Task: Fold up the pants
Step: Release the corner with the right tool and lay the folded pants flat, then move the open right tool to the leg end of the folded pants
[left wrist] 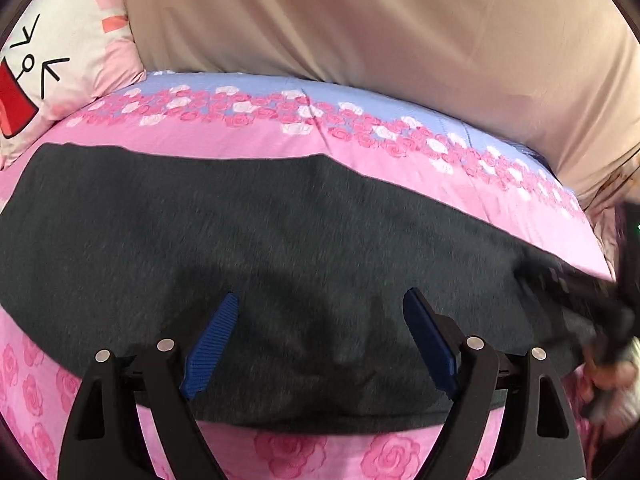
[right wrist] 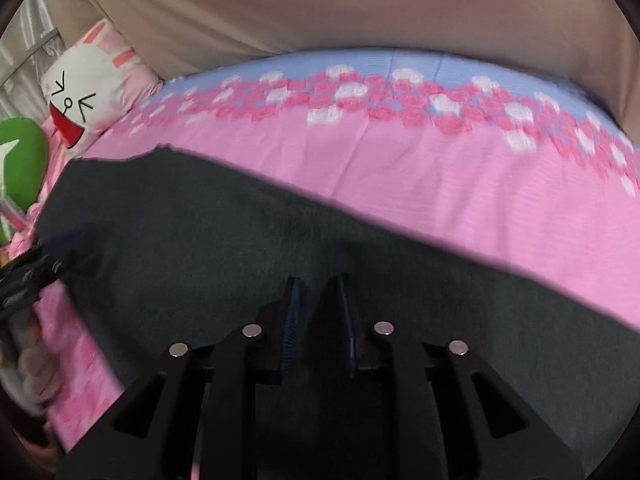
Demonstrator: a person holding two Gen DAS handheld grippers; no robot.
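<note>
Right — dark grey pants (left wrist: 256, 232) lie spread across the bed's pink rose-print sheet (left wrist: 248, 144), running left to right as one long flat band. Looks like the legs are already laid one over the other, so the lengthwise fold is probably done; can't confirm the layers from here, the fabric is too dark.

Left tool (left wrist: 320, 340) hovers over the near edge of the pants, blue pads (left wrist: 212, 344) spread wide, nothing between them — no grip on the cloth.

Right tool (right wrist: 318, 316) sits over the other end of the pants, jaws nearly together with a thin gap between the pads. Dark fabric fills the view behind that gap, and the picture is blurred, so I can't tell if a pinch of cloth is in there or the tool is just closed over it. In the left view the right tool shows only as a smear at the far right edge.

Left to do, by my read: the crosswise folds — bring one end over toward the other, then square it up. Rabbit-face pillow (left wrist: 52, 60) at the head of the bed is clear of the work.
</note>
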